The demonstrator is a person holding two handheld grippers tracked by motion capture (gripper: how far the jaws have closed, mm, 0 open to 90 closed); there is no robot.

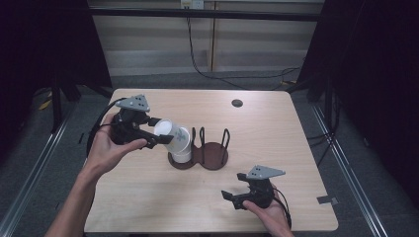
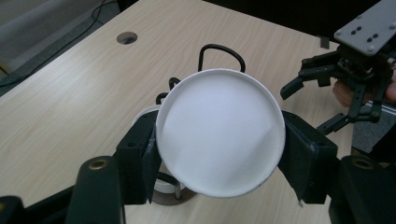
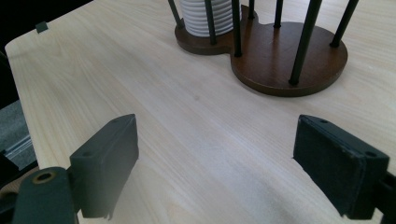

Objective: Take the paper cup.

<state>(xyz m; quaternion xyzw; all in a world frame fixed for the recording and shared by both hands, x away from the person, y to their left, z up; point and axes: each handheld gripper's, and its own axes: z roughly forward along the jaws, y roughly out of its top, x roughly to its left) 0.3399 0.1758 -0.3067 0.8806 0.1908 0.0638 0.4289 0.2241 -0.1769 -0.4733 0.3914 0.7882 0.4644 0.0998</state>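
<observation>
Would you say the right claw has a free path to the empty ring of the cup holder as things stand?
Probably yes. The right claw stands open and holds nothing, and bare table lies between it and the holder's empty ring. The left claw with its cup is over the other ring.

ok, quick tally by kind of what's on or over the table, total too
Hand-held grippers: 2, the left hand-held gripper shut on a cup, the right hand-held gripper open
Held paper cup: 1
Stack of paper cups in the holder: 1 stack, cup count unclear
Wooden cup holder with wire posts: 1
Total: 5
</observation>
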